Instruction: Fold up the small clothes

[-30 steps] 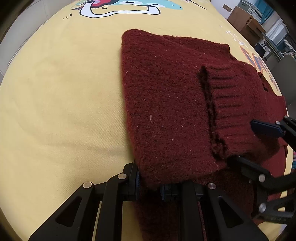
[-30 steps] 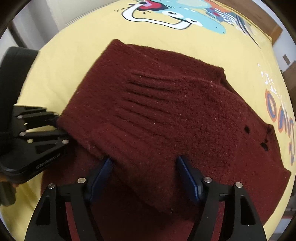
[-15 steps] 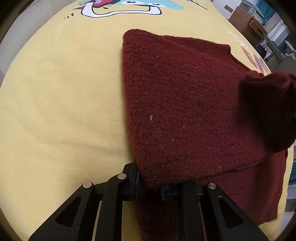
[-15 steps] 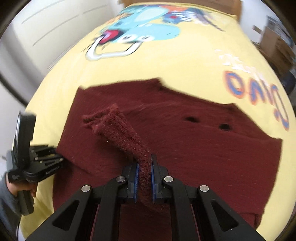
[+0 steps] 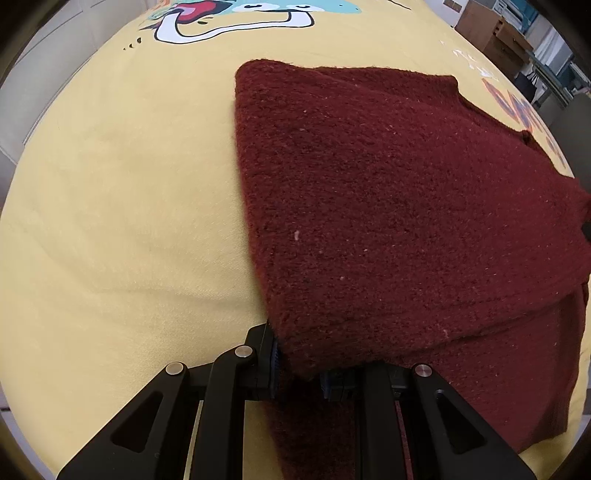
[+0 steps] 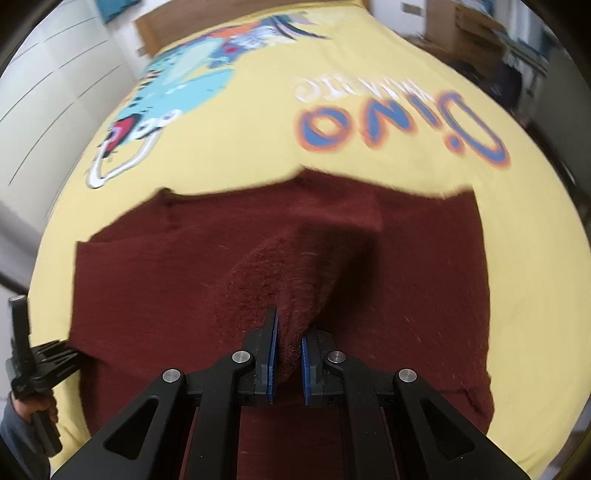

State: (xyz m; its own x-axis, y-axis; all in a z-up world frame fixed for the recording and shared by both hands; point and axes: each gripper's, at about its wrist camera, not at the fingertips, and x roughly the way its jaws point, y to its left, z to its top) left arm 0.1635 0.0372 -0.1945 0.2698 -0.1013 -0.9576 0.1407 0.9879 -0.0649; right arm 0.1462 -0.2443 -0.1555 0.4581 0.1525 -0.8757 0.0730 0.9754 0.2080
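A dark red knit sweater lies on a yellow printed sheet, partly folded over itself. My left gripper is shut on the sweater's near folded edge and pins it low at the sheet. In the right wrist view the sweater spreads wide. My right gripper is shut on its sleeve and holds it lifted above the body. The left gripper also shows in the right wrist view, at the sweater's left edge.
The sheet carries a cartoon dinosaur print and blue "Dino" lettering. Wooden furniture and shelving stand beyond the far right edge. A white wall runs along the left.
My right gripper closed on the sleeve cuff, lifted it off the folded body and carried it to the right. The left gripper kept its grip and stayed put.
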